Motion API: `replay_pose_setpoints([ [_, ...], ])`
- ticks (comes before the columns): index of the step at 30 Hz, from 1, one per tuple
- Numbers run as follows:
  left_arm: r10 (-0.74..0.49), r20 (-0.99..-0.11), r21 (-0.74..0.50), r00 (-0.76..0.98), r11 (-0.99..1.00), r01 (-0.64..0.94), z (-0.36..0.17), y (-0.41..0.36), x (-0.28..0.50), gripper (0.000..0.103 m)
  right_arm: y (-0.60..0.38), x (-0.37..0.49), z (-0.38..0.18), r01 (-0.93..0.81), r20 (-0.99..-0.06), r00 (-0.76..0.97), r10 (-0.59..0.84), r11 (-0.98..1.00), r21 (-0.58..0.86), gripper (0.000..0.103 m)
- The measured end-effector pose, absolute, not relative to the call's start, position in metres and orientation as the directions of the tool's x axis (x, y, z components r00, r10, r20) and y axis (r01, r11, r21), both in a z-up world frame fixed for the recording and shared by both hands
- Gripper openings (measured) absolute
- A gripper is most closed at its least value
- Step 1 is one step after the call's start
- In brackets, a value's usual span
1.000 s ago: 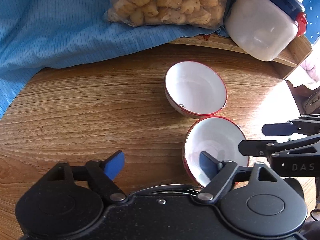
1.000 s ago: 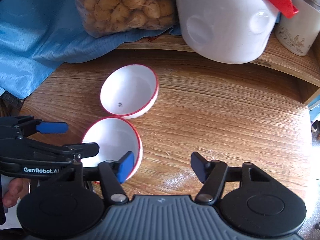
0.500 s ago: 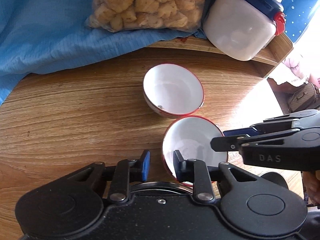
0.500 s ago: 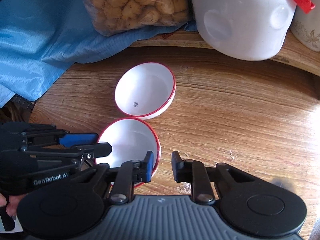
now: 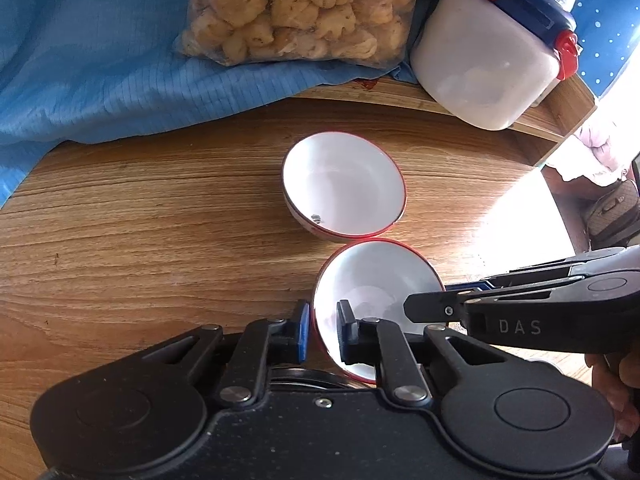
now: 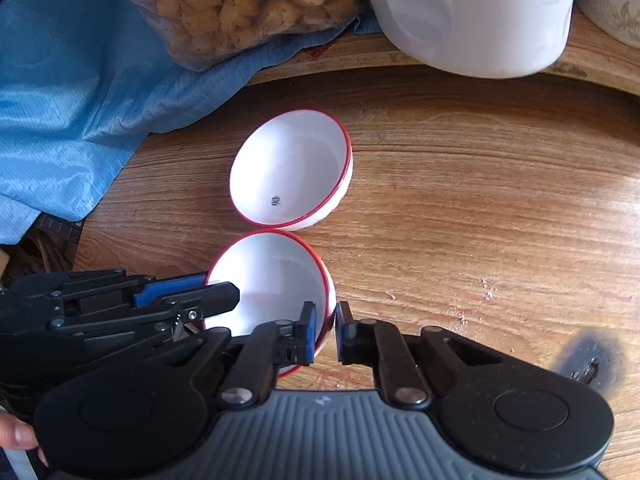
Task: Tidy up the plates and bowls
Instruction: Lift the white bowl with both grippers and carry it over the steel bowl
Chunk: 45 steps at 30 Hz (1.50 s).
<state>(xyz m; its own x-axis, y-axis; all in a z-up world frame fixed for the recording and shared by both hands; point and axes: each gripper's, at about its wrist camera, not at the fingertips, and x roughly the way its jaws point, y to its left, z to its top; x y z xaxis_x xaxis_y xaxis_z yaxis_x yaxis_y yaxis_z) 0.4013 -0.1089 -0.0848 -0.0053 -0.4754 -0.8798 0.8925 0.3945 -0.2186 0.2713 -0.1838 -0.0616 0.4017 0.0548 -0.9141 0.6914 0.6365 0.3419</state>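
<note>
Two white bowls with red rims sit on the wooden table, touching. The far bowl (image 5: 344, 184) (image 6: 290, 168) has a small dark mark inside. The near bowl (image 5: 376, 280) (image 6: 268, 276) is gripped on both sides. My left gripper (image 5: 322, 330) is shut on its left rim, one finger inside and one outside. My right gripper (image 6: 325, 330) is shut on its right rim the same way. Each gripper also shows in the other's view, the right one (image 5: 440, 304) and the left one (image 6: 192, 292).
A blue cloth (image 5: 100, 60) covers the back left. A clear bag of fried snacks (image 5: 296, 8) lies on it. A white plastic jar (image 5: 484, 68) with a blue and red lid stands at the back right. A ceramic container (image 6: 612, 4) stands beside it.
Both grippers went from wide open to shut on opposite rims of the near bowl. Both moved in closer to it.
</note>
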Motion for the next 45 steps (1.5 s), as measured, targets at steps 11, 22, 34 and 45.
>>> replay_pose_setpoints([
  [11,-0.516,-0.856,-0.199,0.024,0.372,0.907,-0.066,-0.105,0.376,0.013,-0.187,0.253,-0.047,0.709,-0.901,0.434,0.015,0.611,0.352,0.011],
  [22,-0.581,-0.812,-0.194,0.057,0.36,0.913,-0.041,-0.101,0.354,0.01,-0.184,0.222,-0.015,0.693,-0.873,0.487,-0.039,0.625,0.359,0.011],
  [34,-0.603,-0.796,-0.237,0.044,0.379,0.895,-0.03,-0.082,0.327,0.01,-0.173,0.196,0.002,0.656,-0.872,0.489,-0.026,0.67,0.348,0.011],
  [45,-0.604,-0.797,-0.269,0.024,0.391,0.88,-0.028,-0.06,0.306,0.01,-0.16,0.177,0.009,0.621,-0.875,0.484,0.014,0.699,0.355,0.011],
])
